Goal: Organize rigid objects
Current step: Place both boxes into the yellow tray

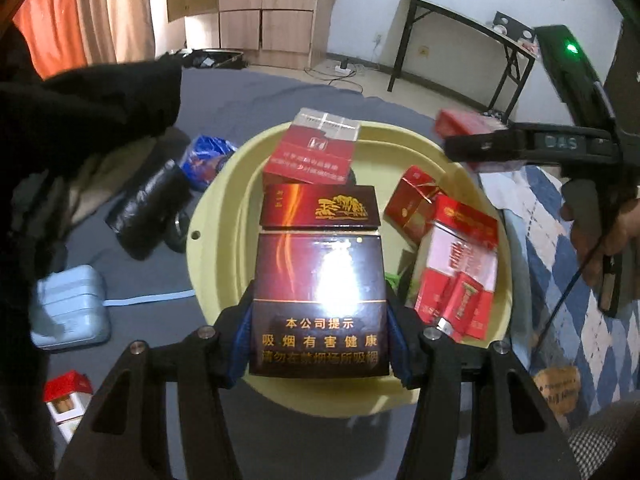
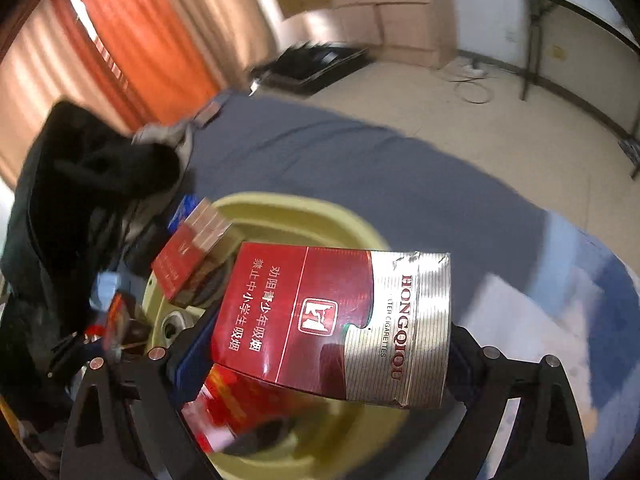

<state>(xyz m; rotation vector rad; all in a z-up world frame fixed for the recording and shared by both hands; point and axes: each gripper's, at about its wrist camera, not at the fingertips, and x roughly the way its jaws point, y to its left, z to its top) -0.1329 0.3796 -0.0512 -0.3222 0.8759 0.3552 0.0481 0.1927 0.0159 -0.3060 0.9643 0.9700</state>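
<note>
Item: dark maroon cigarette pack (image 1: 320, 300). Held by the left tool (image 1: 320, 312), jaws closed narrow on its two long sides; long axis runs straight away from the camera, flip lid open at the far end. It hangs over the near rim of the yellow-green basin (image 1: 224, 208).

Item: red-and-silver Hongqiqu pack (image 2: 332, 320). Held by the right tool (image 2: 320, 344), jaws closed on it; long axis lies crosswise to the tool, silver end to the right. It sits above the basin (this view is motion-blurred, so its height over the rim cannot be judged).

Basin contents: a red pack with a pale lid (image 1: 316, 148) at the far side, a small red pack (image 1: 412, 204) and a red-and-white pack (image 1: 460, 264) at the right. The basin rests on a bed with a grey-blue sheet (image 1: 280, 92).

Relation governing the next move: open floor lies directly below and ahead of the maroon pack, between the far pack and the right-hand cluster. The left tool appears nearer.
</note>
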